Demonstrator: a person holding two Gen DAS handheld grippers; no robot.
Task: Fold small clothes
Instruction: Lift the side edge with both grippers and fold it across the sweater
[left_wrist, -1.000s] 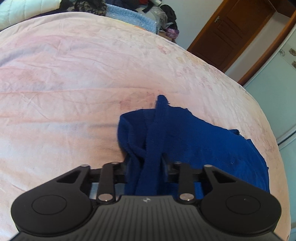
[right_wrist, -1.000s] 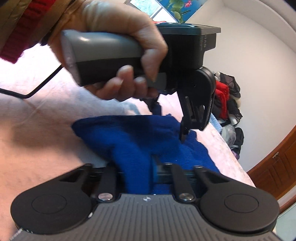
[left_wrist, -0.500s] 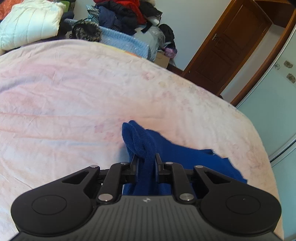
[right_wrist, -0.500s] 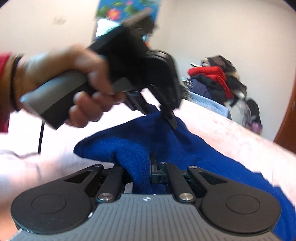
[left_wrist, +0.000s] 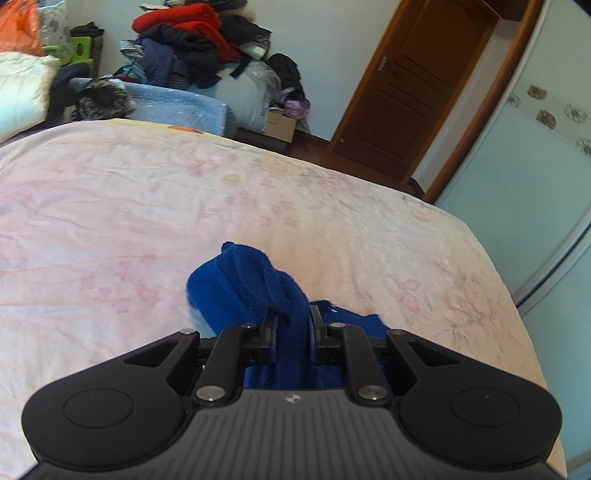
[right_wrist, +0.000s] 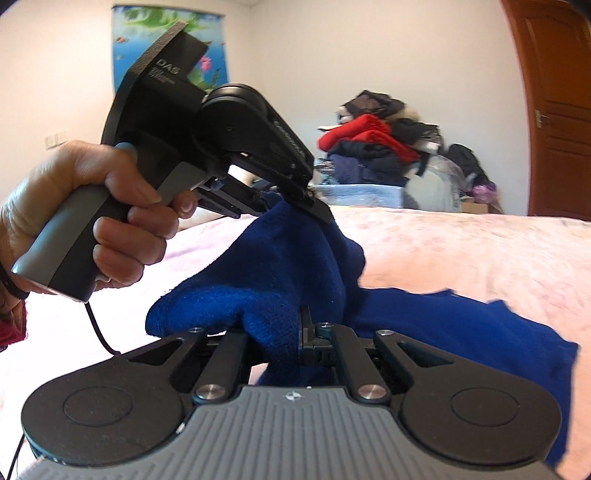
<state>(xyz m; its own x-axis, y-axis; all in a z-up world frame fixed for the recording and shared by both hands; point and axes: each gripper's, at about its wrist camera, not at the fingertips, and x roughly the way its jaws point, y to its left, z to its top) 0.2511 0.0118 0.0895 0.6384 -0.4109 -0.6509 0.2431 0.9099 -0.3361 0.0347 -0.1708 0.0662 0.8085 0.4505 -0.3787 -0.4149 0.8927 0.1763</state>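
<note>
Both grippers have a pinch of the blue knit garment (right_wrist: 295, 273), and its held edge hangs above the pink floral bedsheet (left_wrist: 147, 206) while the rest trails on the bed toward the near right. The left gripper (left_wrist: 291, 328) has narrow jaws clamped on a rope-like bunch of the cloth; they have just been closing, with the fabric between them. In the right wrist view that same gripper, held in the person's hand (right_wrist: 85, 214), grips the highest point of the garment. The right gripper (right_wrist: 295, 332) is pressed tight on another fold at the near edge, its jaws almost together around the knit.

The step in hand looks like the lift-and-carry of one edge, the first half of a fold. The next move probably calls for carrying both pinched points together over the part lying on the sheet, keeping the edge taut between them so it does not sag or twist, then lowering it so the edges line up before either grip lets go. The cloth is bunched, so the fold may need smoothing.
</note>
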